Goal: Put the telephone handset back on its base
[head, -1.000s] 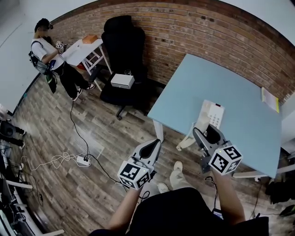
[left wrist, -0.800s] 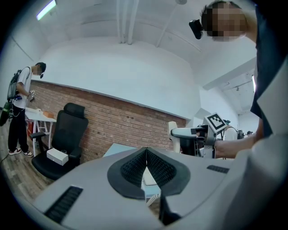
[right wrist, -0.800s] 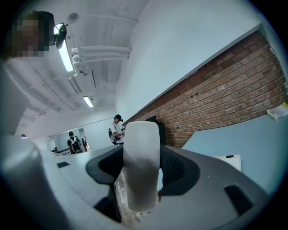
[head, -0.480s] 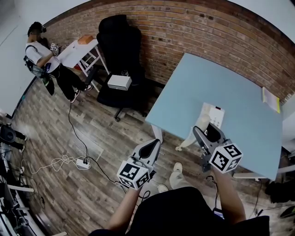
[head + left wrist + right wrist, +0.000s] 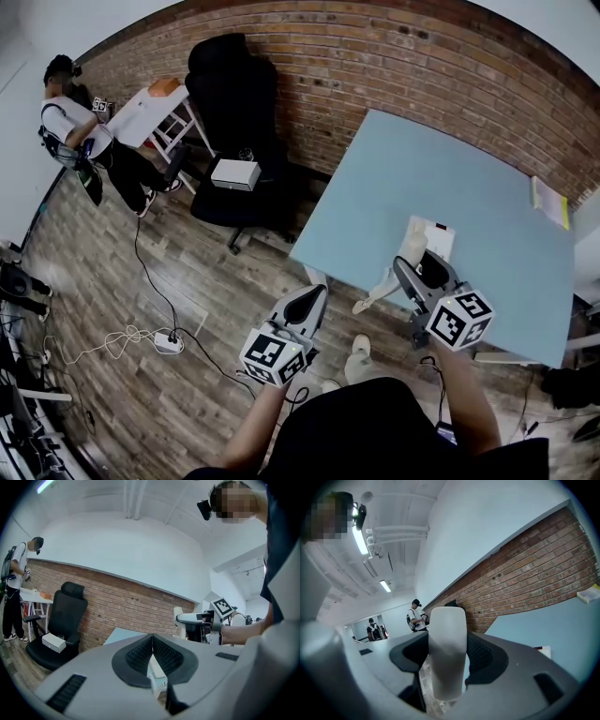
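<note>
My right gripper (image 5: 419,272) is shut on a cream telephone handset (image 5: 411,247), held upright over the near edge of the light-blue table (image 5: 441,169). The white telephone base (image 5: 439,236) lies flat on the table just beyond and right of the handset. In the right gripper view the handset (image 5: 447,653) fills the gap between the dark pads. My left gripper (image 5: 312,298) hangs over the wooden floor left of the table with its jaws shut and nothing seen between them (image 5: 152,641). The left gripper view also shows the handset (image 5: 178,616) standing in the right gripper (image 5: 201,619).
A yellow pad (image 5: 548,202) lies at the table's far right edge. A black office chair (image 5: 230,112) carrying a white box (image 5: 235,172) stands by the brick wall. A person (image 5: 70,122) stands at a white side table (image 5: 155,103). Cables and a power strip (image 5: 169,339) lie on the floor.
The head view has drifted, so table and room sit slightly lower left. Both grippers keep their places, the right one still holding the handset near the base. The far person shifted left.
</note>
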A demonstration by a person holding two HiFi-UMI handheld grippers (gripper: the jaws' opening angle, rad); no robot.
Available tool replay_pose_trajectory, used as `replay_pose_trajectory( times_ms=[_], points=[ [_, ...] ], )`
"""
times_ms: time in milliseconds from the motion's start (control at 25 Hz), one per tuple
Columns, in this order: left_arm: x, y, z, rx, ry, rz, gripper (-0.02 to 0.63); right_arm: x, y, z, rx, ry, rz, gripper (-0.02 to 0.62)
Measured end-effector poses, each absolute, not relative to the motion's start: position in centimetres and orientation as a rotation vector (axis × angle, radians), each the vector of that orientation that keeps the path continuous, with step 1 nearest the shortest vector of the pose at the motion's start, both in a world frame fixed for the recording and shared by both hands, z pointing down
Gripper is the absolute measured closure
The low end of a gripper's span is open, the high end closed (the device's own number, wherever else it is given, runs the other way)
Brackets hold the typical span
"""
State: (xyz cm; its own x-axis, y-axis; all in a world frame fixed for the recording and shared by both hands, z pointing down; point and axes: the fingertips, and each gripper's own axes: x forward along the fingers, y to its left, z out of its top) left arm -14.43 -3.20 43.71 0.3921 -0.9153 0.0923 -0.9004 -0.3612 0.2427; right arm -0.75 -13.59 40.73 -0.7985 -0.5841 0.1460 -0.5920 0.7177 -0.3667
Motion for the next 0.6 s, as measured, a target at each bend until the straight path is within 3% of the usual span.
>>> replay_pose_trajectory(
  times_ms=[600],
  points=[
    [-14.1, -8.2, 44.5, 2.386, -1.575, -0.084, 0.597, 0.1, -19.3, 42.3, 1.028, -2.858, 0.683, 0.348]
  ],
)
